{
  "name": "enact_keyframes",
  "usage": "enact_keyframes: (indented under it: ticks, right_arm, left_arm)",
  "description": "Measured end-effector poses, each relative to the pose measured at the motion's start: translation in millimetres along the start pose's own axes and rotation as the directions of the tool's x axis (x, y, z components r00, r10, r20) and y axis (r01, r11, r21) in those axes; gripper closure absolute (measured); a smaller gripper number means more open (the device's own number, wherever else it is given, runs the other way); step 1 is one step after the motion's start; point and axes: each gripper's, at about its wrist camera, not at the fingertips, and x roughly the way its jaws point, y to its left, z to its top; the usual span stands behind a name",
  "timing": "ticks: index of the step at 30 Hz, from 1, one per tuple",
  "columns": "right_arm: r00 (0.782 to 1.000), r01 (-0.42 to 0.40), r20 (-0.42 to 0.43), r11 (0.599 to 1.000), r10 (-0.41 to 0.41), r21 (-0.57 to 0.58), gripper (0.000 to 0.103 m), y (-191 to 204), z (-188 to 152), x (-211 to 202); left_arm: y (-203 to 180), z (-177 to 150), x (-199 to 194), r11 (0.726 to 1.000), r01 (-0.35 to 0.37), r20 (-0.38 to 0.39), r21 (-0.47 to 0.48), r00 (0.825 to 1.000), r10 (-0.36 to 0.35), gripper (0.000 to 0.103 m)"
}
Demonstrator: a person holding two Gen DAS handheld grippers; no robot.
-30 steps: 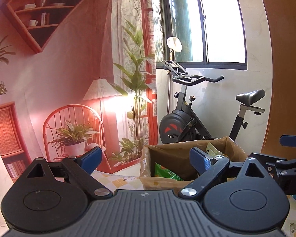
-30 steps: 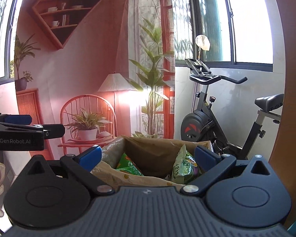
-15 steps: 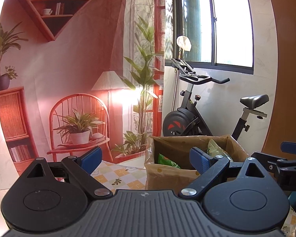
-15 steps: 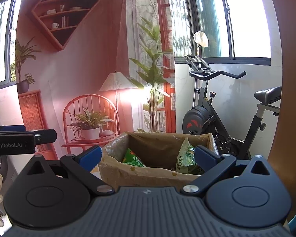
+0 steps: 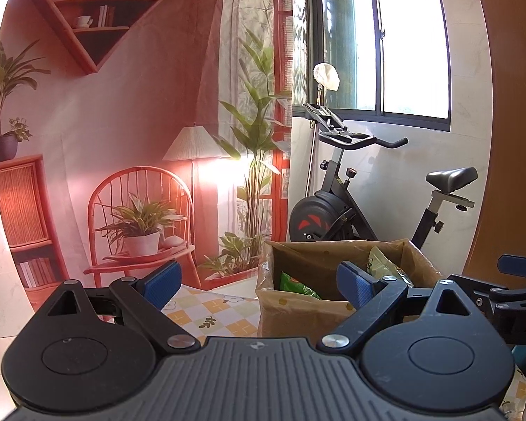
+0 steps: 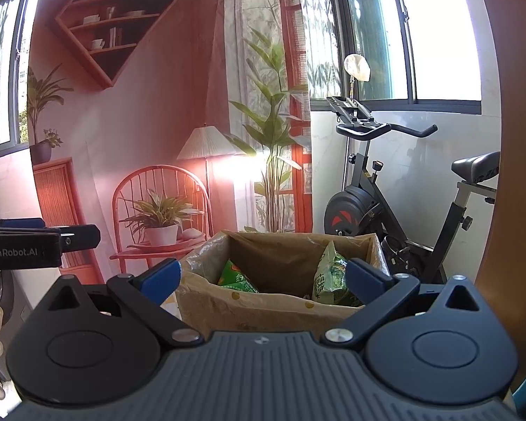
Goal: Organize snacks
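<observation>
A brown paper bag stands open on the table straight ahead in the right wrist view, holding a bright green snack packet on its left and a pale green one on its right. The same bag shows right of centre in the left wrist view, with its green packet. My right gripper is open and empty, level with the bag's rim. My left gripper is open and empty too, just left of the bag. The right gripper's side pokes in at the left wrist view's right edge.
A checked yellow tablecloth covers the table left of the bag. Behind it hangs a printed backdrop of a reddish room. An exercise bike stands by the window at the back right. A wooden panel edges the right side.
Both grippers have drawn back and risen a little, so more of the bag and the tablecloth shows. Their jaws have stayed open.
</observation>
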Motion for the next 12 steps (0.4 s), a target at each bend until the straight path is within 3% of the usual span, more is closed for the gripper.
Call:
enact_keyframes:
  ticks: [12]
  right_arm:
    - [1.0, 0.0, -0.005, 1.0, 0.0, -0.001, 0.001, 0.0, -3.7, 0.5]
  left_arm:
    - [1.9, -2.2, 1.0, 1.0, 0.007, -0.012, -0.019, 1.0, -0.007, 0.006]
